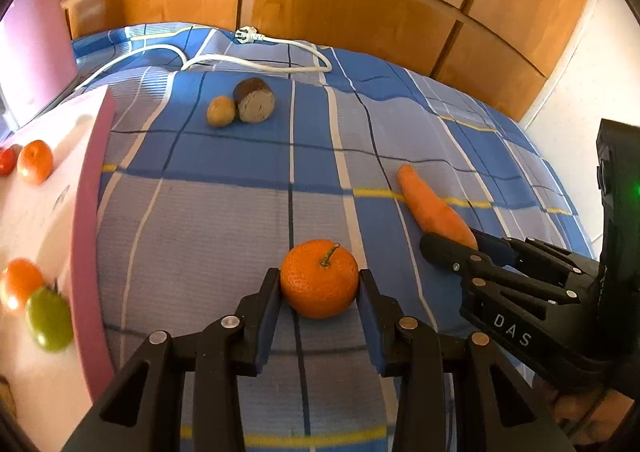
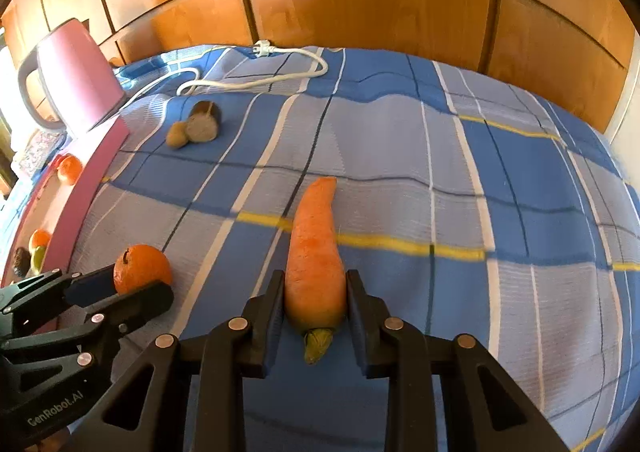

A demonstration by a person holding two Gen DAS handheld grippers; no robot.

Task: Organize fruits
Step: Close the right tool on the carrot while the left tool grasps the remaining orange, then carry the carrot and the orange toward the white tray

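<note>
**Both grippers on their targets**

The left gripper has its fingers pressed against both sides of the orange, which sits on the checked blue cloth. The right gripper clamps the thick end of the carrot, tip pointing away. Left of them, the pink tray holds more oranges and a green fruit. A potato lies farther back.
</note>
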